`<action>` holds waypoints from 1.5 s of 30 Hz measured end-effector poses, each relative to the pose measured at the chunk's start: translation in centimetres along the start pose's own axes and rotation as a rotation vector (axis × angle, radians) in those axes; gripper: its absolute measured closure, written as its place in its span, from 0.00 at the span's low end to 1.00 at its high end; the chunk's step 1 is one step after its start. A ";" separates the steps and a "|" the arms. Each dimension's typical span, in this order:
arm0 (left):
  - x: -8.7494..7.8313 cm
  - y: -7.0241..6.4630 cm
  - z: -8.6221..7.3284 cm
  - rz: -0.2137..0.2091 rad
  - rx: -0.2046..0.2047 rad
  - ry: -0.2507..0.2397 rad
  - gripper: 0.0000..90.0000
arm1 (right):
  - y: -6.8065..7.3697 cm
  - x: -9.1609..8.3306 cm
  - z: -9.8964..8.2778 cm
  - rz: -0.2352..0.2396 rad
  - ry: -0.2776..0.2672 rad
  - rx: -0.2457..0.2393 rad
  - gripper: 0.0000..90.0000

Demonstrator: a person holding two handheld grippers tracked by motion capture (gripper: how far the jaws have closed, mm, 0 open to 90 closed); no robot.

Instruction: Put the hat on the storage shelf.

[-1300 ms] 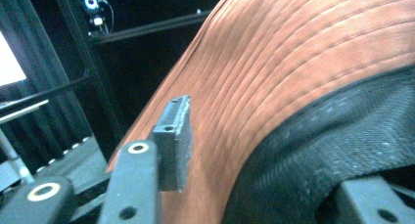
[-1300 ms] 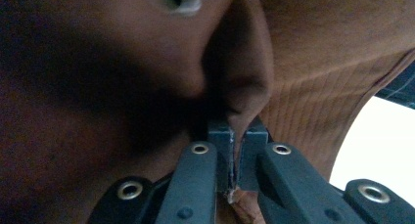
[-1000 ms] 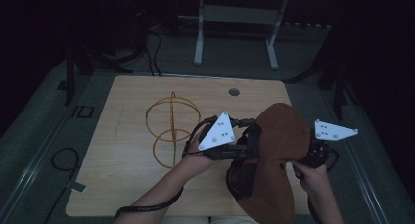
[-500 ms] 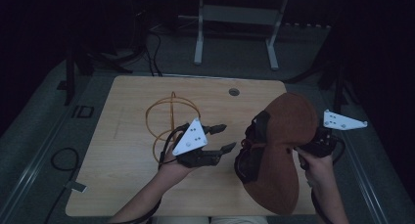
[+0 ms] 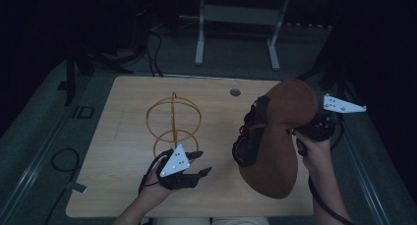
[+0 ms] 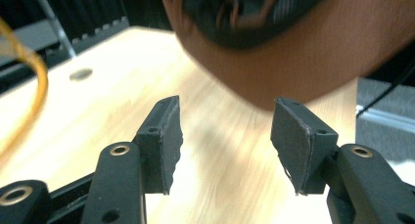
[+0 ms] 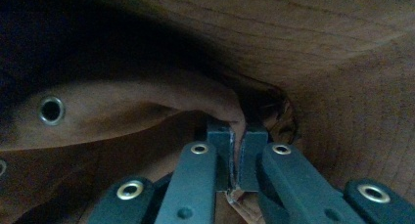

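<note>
Right of the gold wire stand (image 5: pixel 173 124), in the high view, a brown hat (image 5: pixel 278 146) is held above the table (image 5: pixel 123 97) by the right gripper (image 5: pixel 314 129); the left gripper (image 5: pixel 189 168) hovers open. Left gripper view: jaws apart, empty, hat ahead. Right gripper view: pads pinched on thin brim material; it is judged light, floppy, best gripped at the brim.

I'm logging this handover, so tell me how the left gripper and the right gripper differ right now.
The left gripper has its jaws apart with nothing between them; the right gripper is shut on a fold of the brown hat. The left gripper sits low over the table near the wire stand; the right gripper holds the hat up off the table. Both have black jaws and a grey plate on top.
</note>
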State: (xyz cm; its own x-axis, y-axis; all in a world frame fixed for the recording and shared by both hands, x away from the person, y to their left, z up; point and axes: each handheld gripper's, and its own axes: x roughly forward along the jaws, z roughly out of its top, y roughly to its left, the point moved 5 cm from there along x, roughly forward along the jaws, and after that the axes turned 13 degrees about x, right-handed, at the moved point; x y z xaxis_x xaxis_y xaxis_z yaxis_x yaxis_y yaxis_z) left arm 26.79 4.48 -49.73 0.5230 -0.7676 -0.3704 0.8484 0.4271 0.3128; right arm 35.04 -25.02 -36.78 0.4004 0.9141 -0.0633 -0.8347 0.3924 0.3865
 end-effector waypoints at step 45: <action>-16.0 5.9 -21.2 0.756 -0.525 0.262 0.02 | -2.1 7.5 3.0 -0.047 0.055 0.018 0.97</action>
State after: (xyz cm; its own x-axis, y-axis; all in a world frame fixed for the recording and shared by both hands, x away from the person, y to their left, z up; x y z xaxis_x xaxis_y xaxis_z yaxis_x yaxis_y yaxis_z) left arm 25.18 29.44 -60.49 0.8952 -0.0967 -0.4351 0.1736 0.9747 0.1406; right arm 40.94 -19.27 -35.34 0.4169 0.8993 -0.1319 -0.8083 0.4332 0.3987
